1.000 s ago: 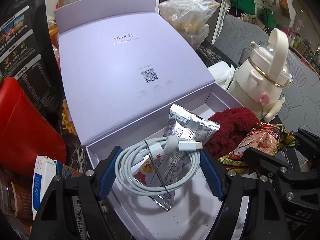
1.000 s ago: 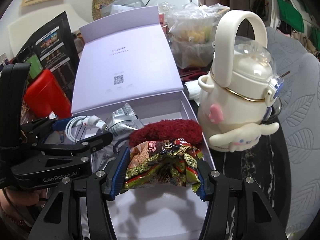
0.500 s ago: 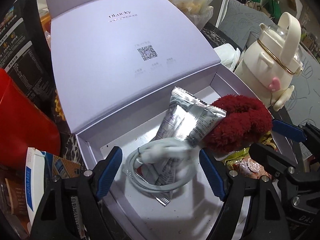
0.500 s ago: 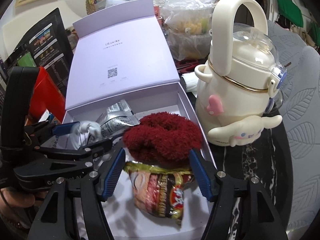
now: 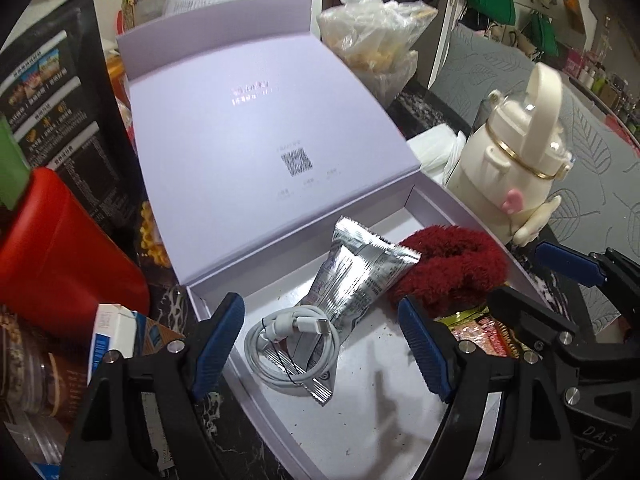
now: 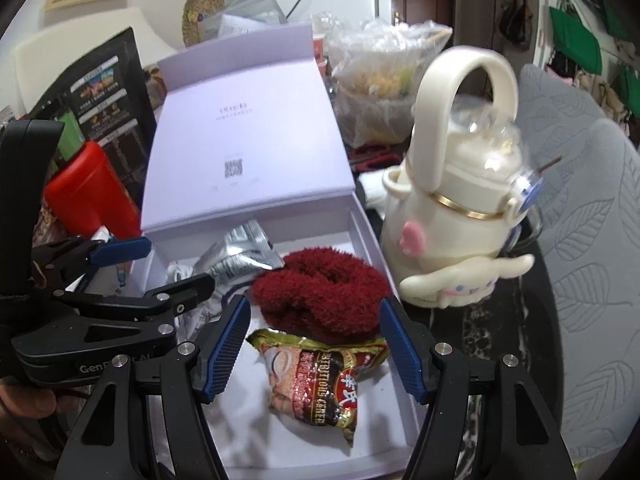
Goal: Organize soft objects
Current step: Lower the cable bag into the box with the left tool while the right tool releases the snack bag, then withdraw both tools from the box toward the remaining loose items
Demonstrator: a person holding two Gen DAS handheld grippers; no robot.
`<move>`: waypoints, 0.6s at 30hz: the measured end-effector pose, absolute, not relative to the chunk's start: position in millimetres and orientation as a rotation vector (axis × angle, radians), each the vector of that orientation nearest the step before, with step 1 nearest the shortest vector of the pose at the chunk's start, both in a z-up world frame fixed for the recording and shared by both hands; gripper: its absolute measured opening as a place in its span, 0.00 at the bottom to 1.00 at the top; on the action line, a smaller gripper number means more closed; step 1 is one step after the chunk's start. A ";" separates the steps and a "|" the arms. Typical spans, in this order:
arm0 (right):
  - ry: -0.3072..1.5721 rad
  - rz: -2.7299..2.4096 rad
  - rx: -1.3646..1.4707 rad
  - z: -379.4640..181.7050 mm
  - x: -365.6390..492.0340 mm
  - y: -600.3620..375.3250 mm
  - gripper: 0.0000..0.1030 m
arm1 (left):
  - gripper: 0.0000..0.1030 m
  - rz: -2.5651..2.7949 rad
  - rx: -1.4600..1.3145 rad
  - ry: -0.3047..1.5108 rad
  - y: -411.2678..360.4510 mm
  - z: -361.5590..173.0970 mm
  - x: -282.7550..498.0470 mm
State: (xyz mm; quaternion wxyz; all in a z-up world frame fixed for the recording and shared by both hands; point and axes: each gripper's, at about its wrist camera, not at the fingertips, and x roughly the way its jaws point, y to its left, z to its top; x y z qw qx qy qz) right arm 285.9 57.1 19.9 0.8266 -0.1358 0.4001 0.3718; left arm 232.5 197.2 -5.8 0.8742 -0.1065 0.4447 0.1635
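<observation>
In the left wrist view the left tool [image 5: 320, 344] fills the bottom of the frame, its blue-padded jaws standing wide with nothing gripped; a coiled white cable [image 5: 294, 346] lies on the box floor between them, untouched. Just above it, at centre, a silver foil sachet [image 5: 356, 276] rests partly over the cable, and to its right the dark red fluffy scrunchie [image 5: 452, 268] sits against the right wall of the lilac box [image 5: 448, 204].

In the right wrist view the right tool [image 6: 316, 340] occupies the lower centre, jaws wide and empty, with a brown cereal packet [image 6: 316, 384] lying loose on the box floor between and below the pads, and the scrunchie [image 6: 320, 292] just above it.

Farther up, the box's raised lid [image 5: 260, 128] leans back at centre. A cream kettle-shaped bottle [image 6: 460, 216] stands on the counter right of the box, a red container [image 5: 60, 256] is at the left, and a clear plastic bag [image 5: 380, 36] is at the top.
</observation>
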 end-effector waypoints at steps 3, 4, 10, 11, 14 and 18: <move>0.820 0.796 -0.269 32.4 281.8 52.0 0.65 | 0.77 0.339 -0.214 0.893 194.7 8.0 224.6; 0.810 0.798 -0.271 36.2 279.5 50.5 0.65 | 0.77 0.334 -0.215 0.888 193.4 11.1 222.5; 0.751 0.804 -0.275 59.4 262.7 41.7 0.65 | 0.77 0.327 -0.216 0.843 182.6 33.9 210.5; 0.742 0.804 -0.276 62.5 259.5 39.3 0.65 | 0.77 0.328 -0.210 0.832 179.9 39.7 206.2; 0.713 0.805 -0.275 73.2 248.7 31.7 0.66 | 0.77 0.331 -0.197 0.810 173.5 52.4 195.6; 0.673 0.811 -0.260 90.0 233.0 20.5 0.70 | 0.77 0.335 -0.189 0.778 163.6 67.6 178.2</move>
